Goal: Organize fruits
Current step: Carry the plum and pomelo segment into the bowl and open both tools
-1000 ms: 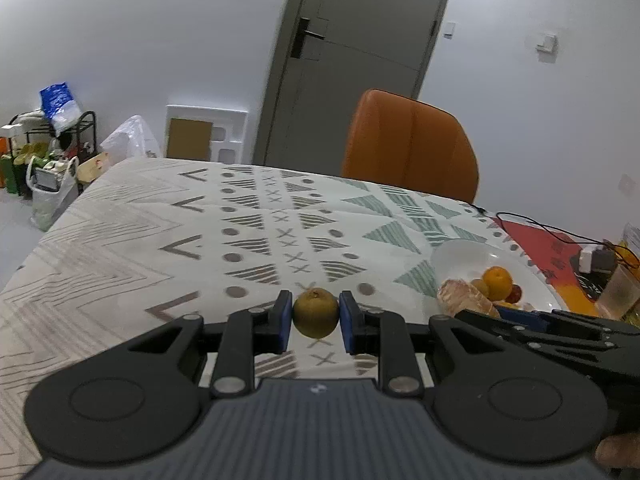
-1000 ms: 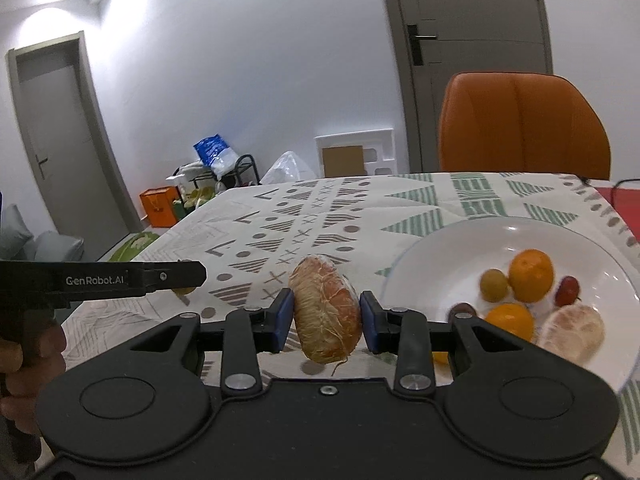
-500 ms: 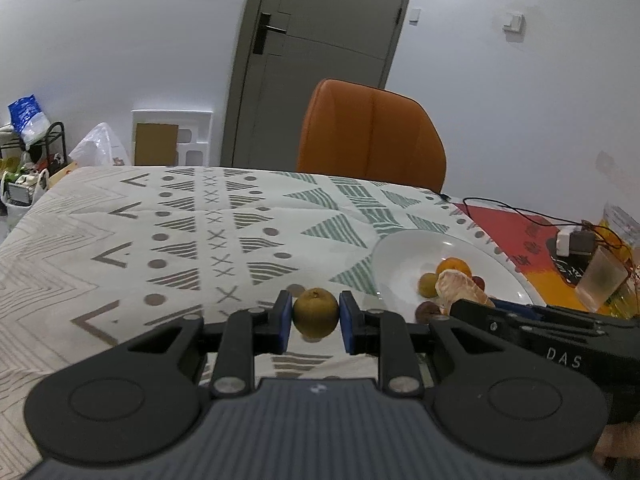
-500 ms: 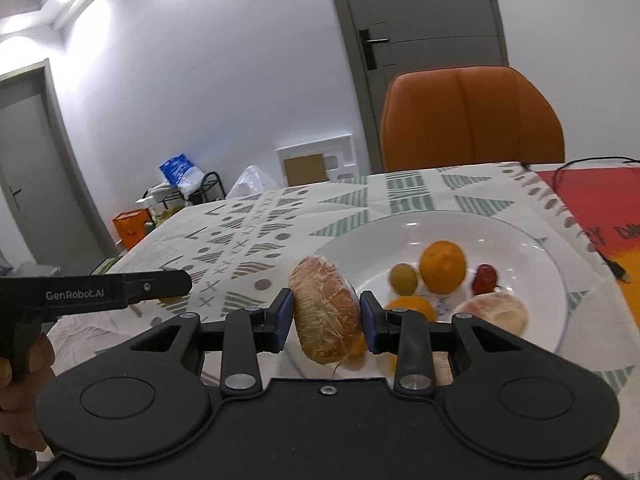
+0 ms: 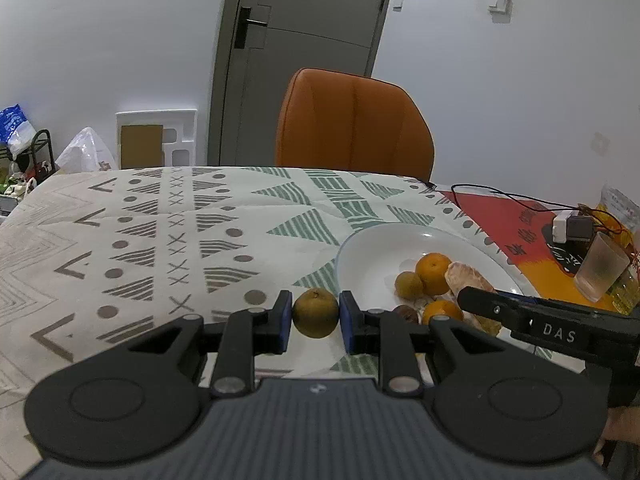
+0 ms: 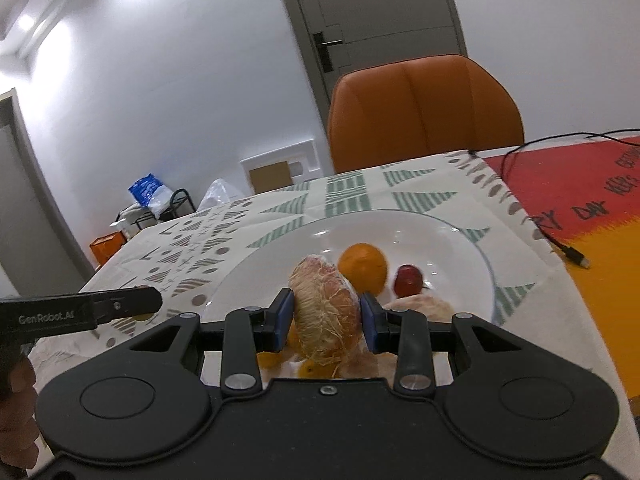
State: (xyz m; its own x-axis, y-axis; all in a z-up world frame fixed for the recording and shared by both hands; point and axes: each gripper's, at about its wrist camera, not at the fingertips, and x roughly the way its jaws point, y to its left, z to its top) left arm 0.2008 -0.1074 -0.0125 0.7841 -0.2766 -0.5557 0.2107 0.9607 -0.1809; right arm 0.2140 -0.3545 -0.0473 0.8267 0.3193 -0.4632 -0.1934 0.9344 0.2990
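— White walls, a grey door, an orange chair [image 5: 354, 120] pushed up to a table in a patterned cloth [image 5: 168, 224]. What are the two tools holding?

— Start at the pads. The left gripper [image 5: 315, 316] has its blue pads pressed onto a small brownish-green fruit [image 5: 315, 313], low in the middle of its own view, above the cloth and just left of the white plate [image 5: 368, 248]. The right gripper [image 6: 325, 315] pinches a peeled citrus segment [image 6: 324, 312], pith and strings all over it, low centre in the right view.

— How does that segment sit?

— Long axis roughly up and down in the frame, leaning a little leftwards at the top. The blunt upper end points toward the back of the plate, and the frayed lower end hangs below the pads. The pads grip it across its narrow middle.

— And past it?

— The plate lies under and beyond it. An orange [image 6: 363, 268] and a small red fruit [image 6: 408, 275] sit right of centre in the right view, and another peeled piece [image 6: 420, 304] lies partly behind the right finger.

— So which step is this?

— Delivery, I'd say. The segment looks poised over the dish, so the next move calls for lowering it into a free patch and parting the pads gently, since it seems soft. The small fruit's turn would follow, moving rightwards over the rim.

— Anything else around?

— A plastic cup [image 5: 600, 266] and a cable [image 5: 504, 196] at the right of the left view.
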